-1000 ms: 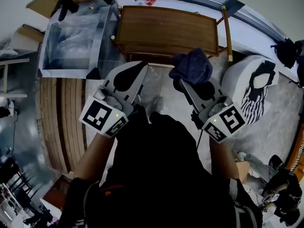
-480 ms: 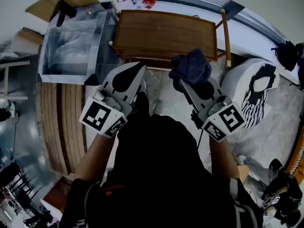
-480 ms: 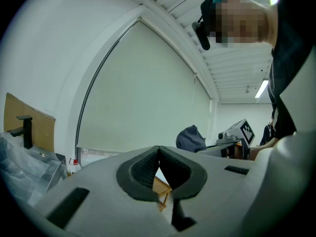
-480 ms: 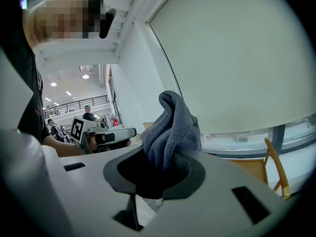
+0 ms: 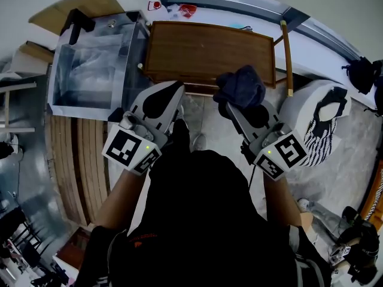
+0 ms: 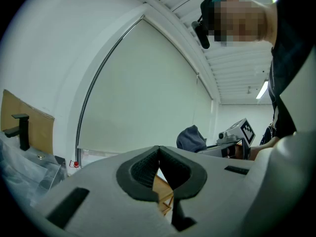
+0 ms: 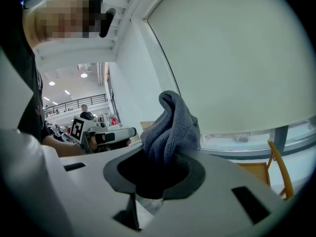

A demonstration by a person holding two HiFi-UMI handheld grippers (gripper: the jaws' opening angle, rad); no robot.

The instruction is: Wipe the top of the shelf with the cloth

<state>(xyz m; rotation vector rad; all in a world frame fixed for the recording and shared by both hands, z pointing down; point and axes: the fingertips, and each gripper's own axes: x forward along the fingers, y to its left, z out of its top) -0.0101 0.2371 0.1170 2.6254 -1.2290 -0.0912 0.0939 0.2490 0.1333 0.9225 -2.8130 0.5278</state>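
Note:
The brown wooden shelf top (image 5: pixel 209 49) lies just ahead of both grippers in the head view. A dark blue cloth (image 5: pixel 241 85) is bunched at the tip of my right gripper (image 5: pixel 232 104), which is shut on it, near the shelf's front right corner. In the right gripper view the cloth (image 7: pixel 172 127) rises out of the right gripper (image 7: pixel 159 168) in a crumpled peak. My left gripper (image 5: pixel 174 94) is held before the shelf's front edge. In its own view the left gripper (image 6: pixel 158 154) is shut with nothing in it, and the cloth (image 6: pixel 191 138) shows off to the right.
A clear plastic box (image 5: pixel 90 61) stands left of the shelf. A wooden rail (image 5: pixel 286 40) runs along the shelf's right side, with a white rounded seat (image 5: pixel 314 109) carrying a striped cloth beyond it. Wooden slats (image 5: pixel 78 154) lie on the left. A window sill (image 5: pixel 227 5) runs behind the shelf.
The shelf has slid slightly lower in the head view as the person edges toward it. Both grippers keep their pose, and the cloth stays in the right one.

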